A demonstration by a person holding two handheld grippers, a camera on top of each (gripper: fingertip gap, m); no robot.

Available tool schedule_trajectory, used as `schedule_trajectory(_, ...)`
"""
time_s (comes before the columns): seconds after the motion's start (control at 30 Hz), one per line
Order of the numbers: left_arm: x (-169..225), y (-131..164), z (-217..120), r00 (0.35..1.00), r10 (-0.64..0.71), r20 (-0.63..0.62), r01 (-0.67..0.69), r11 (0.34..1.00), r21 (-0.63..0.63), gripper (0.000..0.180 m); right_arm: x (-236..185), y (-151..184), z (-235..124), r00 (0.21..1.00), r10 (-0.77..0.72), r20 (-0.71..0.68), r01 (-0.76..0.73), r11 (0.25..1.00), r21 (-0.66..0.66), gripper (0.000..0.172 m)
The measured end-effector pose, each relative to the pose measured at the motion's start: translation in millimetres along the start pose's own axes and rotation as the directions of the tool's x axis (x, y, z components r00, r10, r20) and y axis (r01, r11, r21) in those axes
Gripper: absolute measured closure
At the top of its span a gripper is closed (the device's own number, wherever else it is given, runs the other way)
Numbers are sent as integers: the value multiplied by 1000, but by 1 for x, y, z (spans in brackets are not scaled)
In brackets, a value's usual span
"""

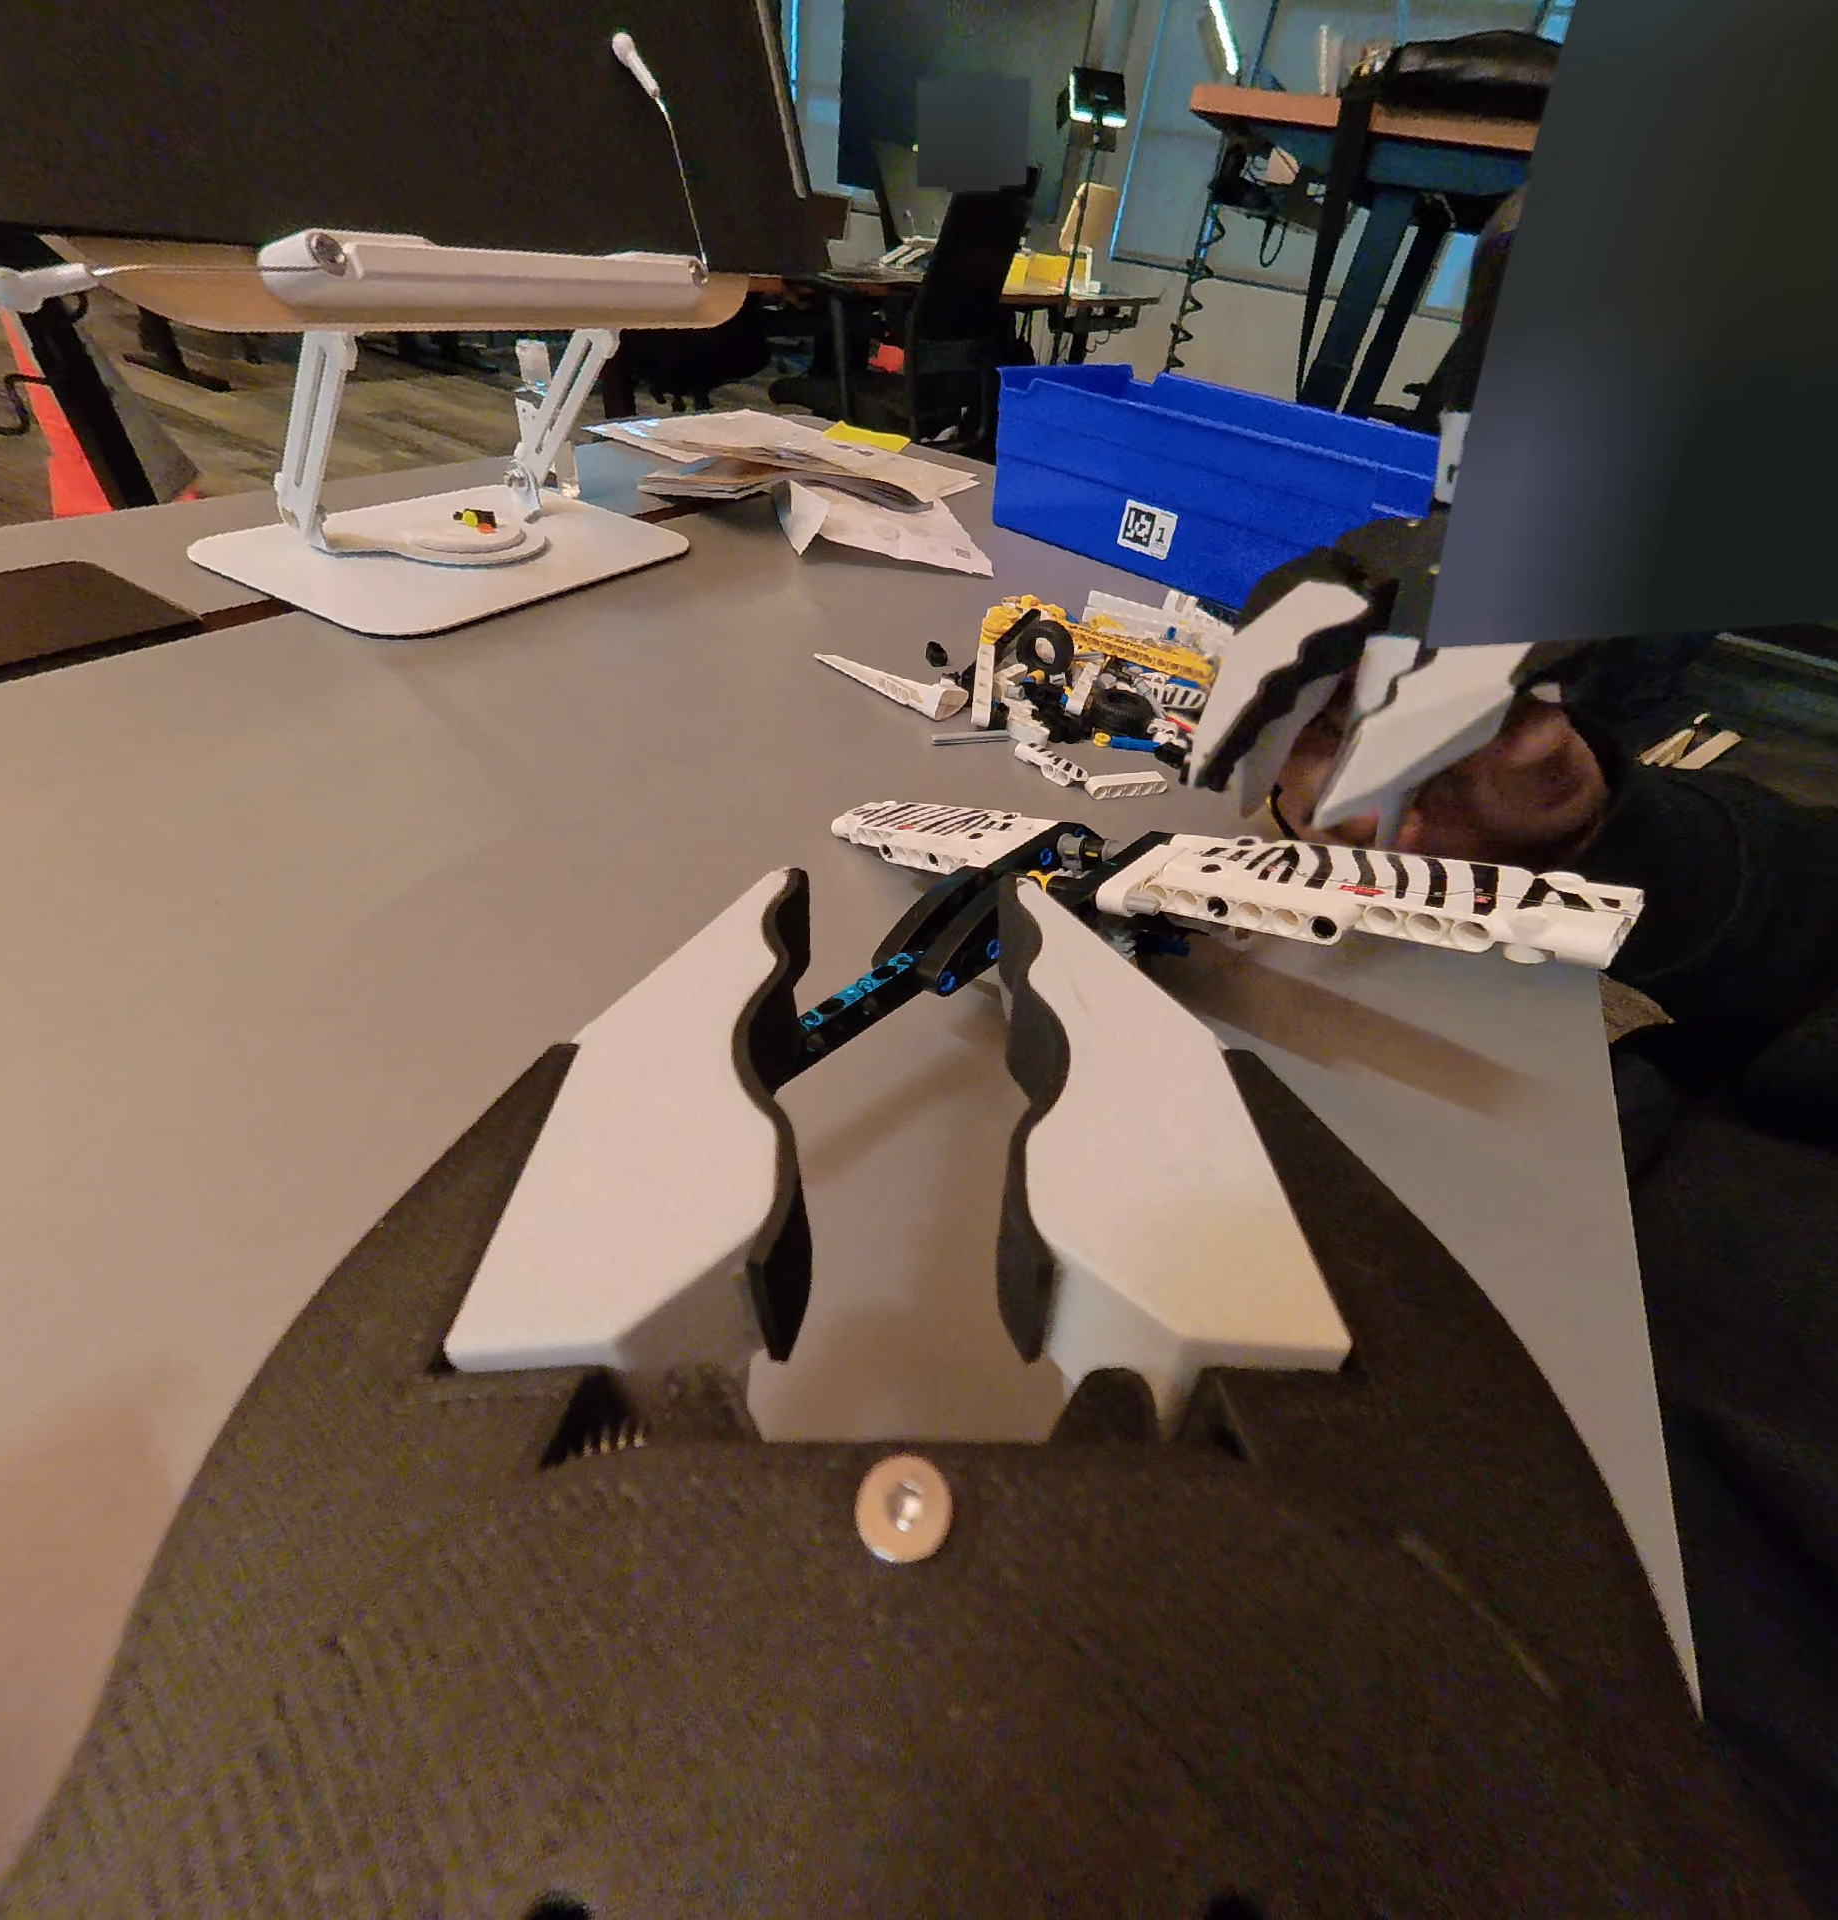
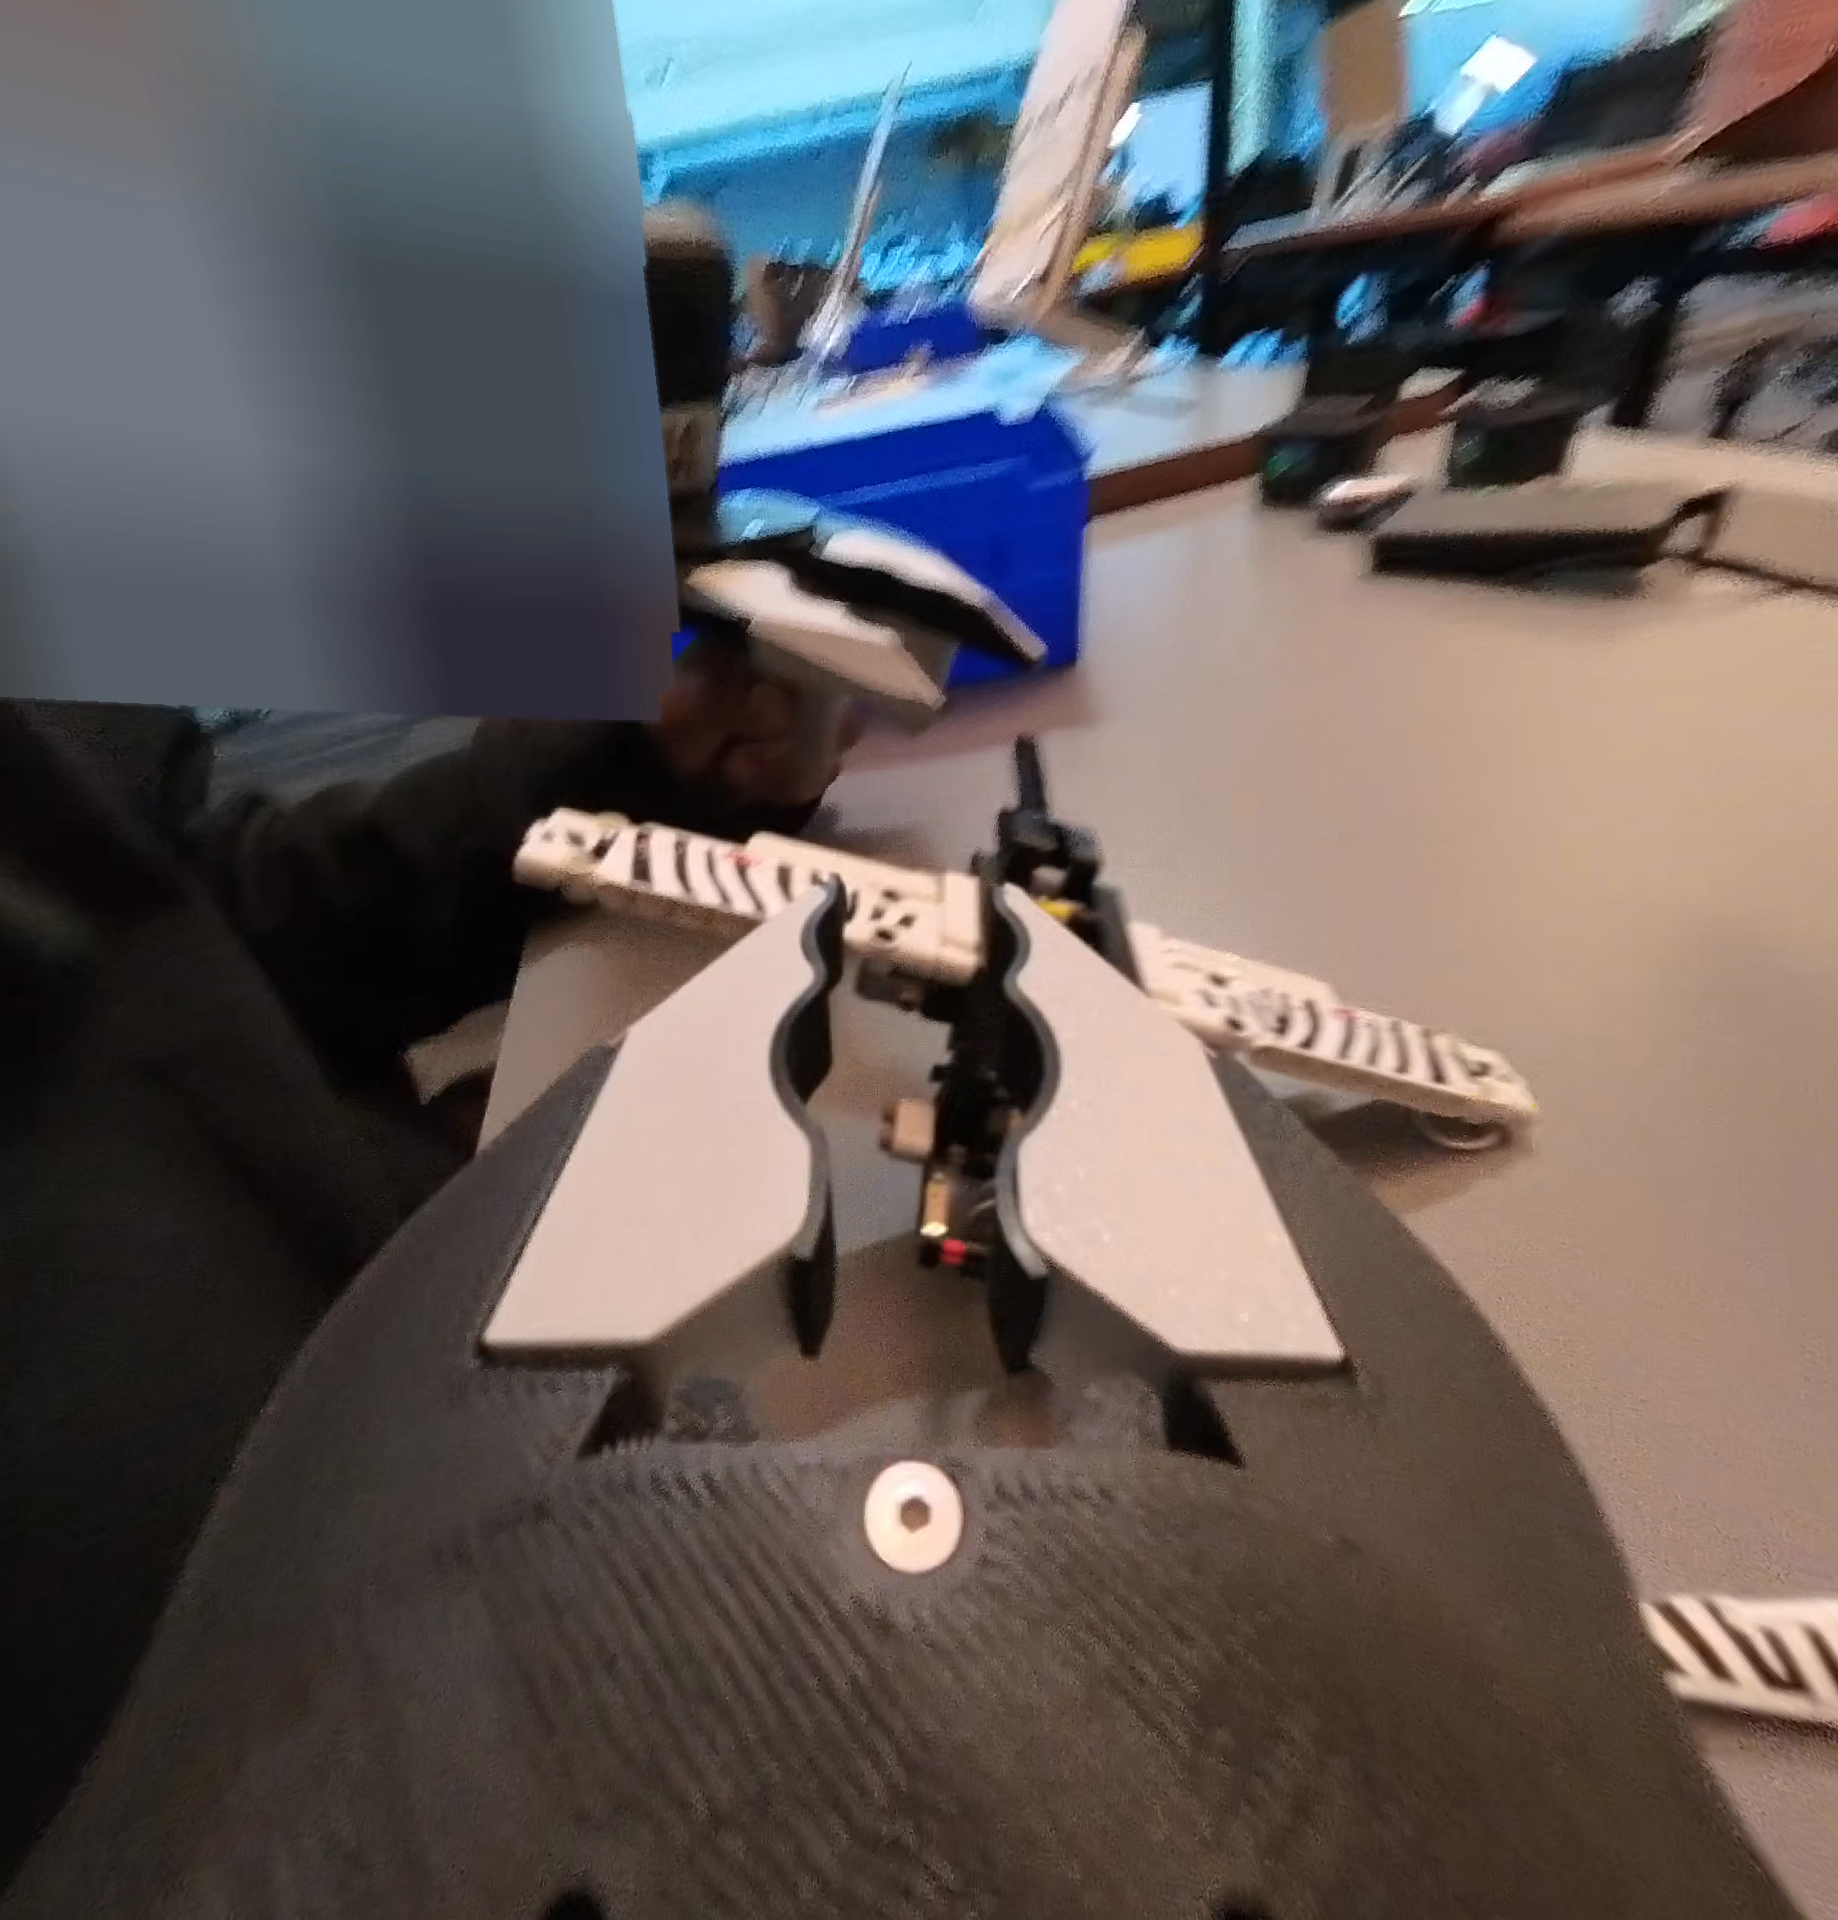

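Nearest to me is my left claw (image 1: 899, 914), low over the grey tabletop (image 1: 375, 831). Its fingers are apart, and a black arm (image 1: 894, 971) with blue pins lies slantwise between them. One end of the arm is against the left pad (image 1: 769, 1018) and the tip of the other finger is at its curved part. I cannot tell if the pads really press on it.

This black arm belongs to a toy model (image 1: 1362, 894), long and white with black stripes, which lies near the right edge of the tabletop. My right claw (image 2: 915, 904) is just over the middle of the model. It is spread, with a clear gap at its left pad (image 2: 811, 1039). A black part of the model stands close beside its right pad, but the view is blurred and I cannot say that they touch.

Behind the model is a small pile of loose parts (image 1: 1091, 675), white, yellow and black. Farther, toward the far edge, stand a blue bin (image 1: 1206, 457), some papers (image 1: 811, 468) and a white stand (image 1: 437, 561). One more striped piece (image 2: 1767, 1673) lies apart, beside my right claw.
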State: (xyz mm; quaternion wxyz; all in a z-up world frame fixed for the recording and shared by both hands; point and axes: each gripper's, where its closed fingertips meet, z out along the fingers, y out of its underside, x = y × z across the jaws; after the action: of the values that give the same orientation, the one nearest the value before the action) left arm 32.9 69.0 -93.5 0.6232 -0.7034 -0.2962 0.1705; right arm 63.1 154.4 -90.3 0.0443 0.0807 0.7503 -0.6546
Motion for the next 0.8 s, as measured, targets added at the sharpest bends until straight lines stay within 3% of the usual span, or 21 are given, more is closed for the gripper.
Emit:
schedule_trajectory(0.17,0,0,0,1000,0,-1,0,1000,4,146,7,10,5,985,-132,-107,124,989,-82,146)
schedule_trajectory(0.8,2,0,0,999,-23,-24,23,1000,-1,147,8,16,9,996,-59,-61,52,992,-114,139)
